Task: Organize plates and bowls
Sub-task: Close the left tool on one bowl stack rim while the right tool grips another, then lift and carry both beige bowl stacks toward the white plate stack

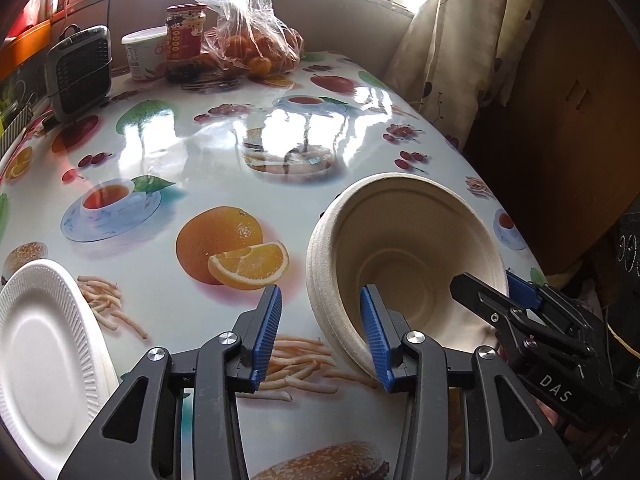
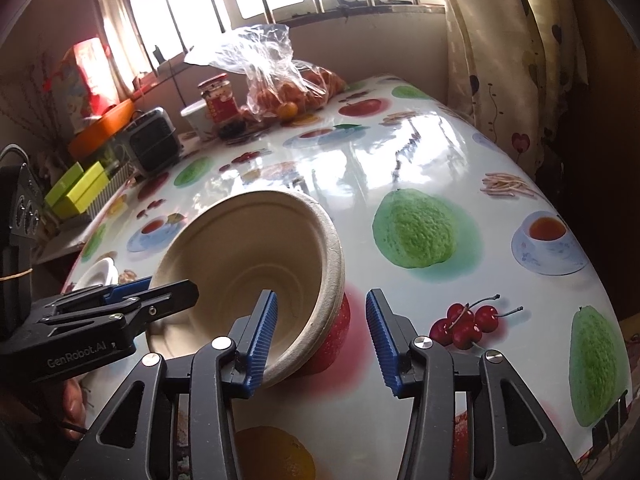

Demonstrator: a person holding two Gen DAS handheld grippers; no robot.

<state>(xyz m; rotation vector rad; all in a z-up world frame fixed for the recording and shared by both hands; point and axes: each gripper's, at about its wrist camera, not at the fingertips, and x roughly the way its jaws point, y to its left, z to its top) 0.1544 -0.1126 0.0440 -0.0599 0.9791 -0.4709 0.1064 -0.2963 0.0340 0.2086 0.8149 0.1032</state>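
Both grippers are black plastic linkages with silver screw heads and ribbed blue pads: the left gripper (image 1: 321, 334) reads "GenRobot.AI", the right gripper (image 2: 322, 338) reads "DAS"

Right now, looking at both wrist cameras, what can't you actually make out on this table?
- Beige bowl: left wrist view; the left tongs and right tongs cover its near rim, so any grip is unclear.
- White plate: same view, cut off by the left edge.
- Red-labelled jar: label print too small and blurred.
- Bag of oranges: right wrist view; crumpled plastic and glare hide the count.
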